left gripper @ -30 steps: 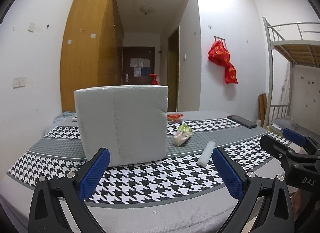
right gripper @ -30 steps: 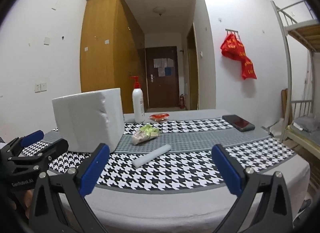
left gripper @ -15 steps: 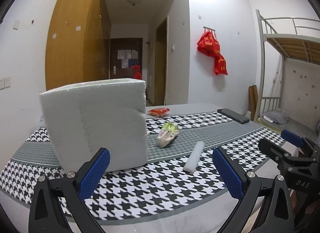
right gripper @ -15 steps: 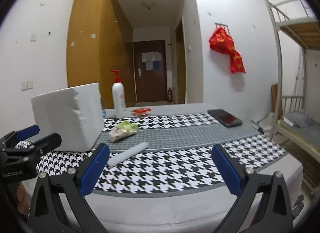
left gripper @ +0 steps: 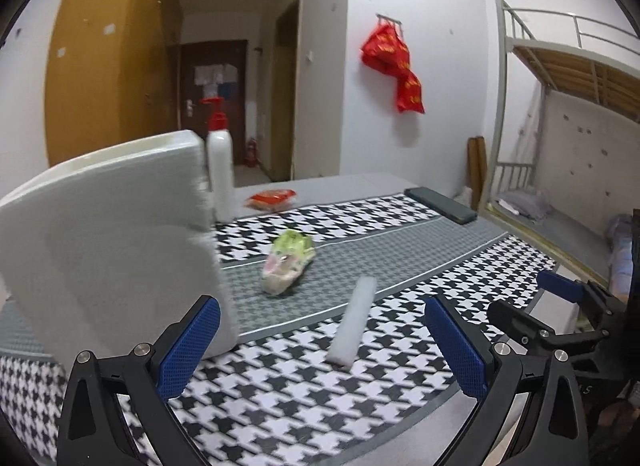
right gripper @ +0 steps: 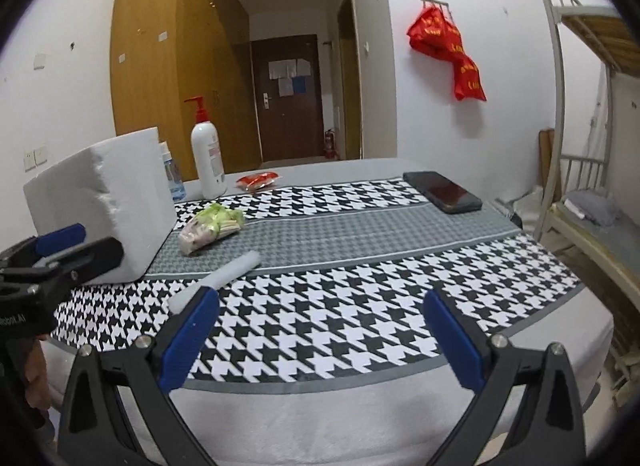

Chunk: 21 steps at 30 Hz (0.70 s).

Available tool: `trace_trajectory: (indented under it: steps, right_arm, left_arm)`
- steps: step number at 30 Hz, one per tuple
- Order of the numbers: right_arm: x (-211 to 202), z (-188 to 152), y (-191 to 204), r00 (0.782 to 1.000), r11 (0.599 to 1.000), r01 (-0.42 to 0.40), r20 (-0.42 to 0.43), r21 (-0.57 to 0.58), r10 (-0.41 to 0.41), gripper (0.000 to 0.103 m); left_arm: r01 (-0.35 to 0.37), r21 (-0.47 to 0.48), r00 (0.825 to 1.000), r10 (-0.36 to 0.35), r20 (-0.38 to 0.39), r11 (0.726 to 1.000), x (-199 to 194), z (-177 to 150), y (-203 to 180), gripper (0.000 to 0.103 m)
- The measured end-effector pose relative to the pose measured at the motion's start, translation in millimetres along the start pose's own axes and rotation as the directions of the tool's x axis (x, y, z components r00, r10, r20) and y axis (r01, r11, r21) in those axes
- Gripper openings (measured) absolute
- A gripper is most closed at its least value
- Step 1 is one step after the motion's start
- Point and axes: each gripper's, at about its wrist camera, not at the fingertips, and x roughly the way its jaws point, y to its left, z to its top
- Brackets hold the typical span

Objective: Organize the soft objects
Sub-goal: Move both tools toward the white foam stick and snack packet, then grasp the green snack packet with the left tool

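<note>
A big white foam block [left gripper: 108,250] stands upright on the houndstooth cloth at the left; it also shows in the right wrist view [right gripper: 100,201]. A white foam stick [left gripper: 354,326] lies on the cloth in front of centre, also in the right wrist view [right gripper: 224,278]. A green and pink soft bag [left gripper: 288,262] lies behind it, also in the right wrist view [right gripper: 210,227]. My left gripper [left gripper: 320,346] is open and empty, just in front of the block and stick. My right gripper [right gripper: 320,336] is open and empty over the table's front edge.
A white pump bottle [right gripper: 206,157] and a small clear bottle [right gripper: 172,177] stand behind the block. A red packet [right gripper: 258,179] and a dark phone [right gripper: 442,191] lie at the back. A bunk bed [right gripper: 592,105] stands to the right of the table.
Both grippers have moved forward and tilted down toward the table. The left view has swung right, so the foam block has slid to the left edge. Nothing was grasped.
</note>
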Motion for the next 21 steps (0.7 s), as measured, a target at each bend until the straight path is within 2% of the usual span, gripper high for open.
trace_trajectory:
  steps: [4,10,21]
  right_arm:
    - [3,3,-5,1.0,1.0,0.017,-0.006,-0.006,-0.017,0.103]
    - [13,8,-11,0.999,1.0,0.002,-0.039,0.031,-0.001,0.103]
    - [21,15,6,0.998,1.0,-0.003,-0.06,-0.019,0.002,0.103]
  left_arm:
    - [0.036,0.0,0.998,-0.036,-0.053,0.999,21,7,-3,0.102]
    - [0.039,-0.022,0.992,-0.041,-0.12,0.999,51,18,1,0.102]
    - [-0.04,0.032,0.991,0.043,-0.129,0.999,67,19,9,0.102]
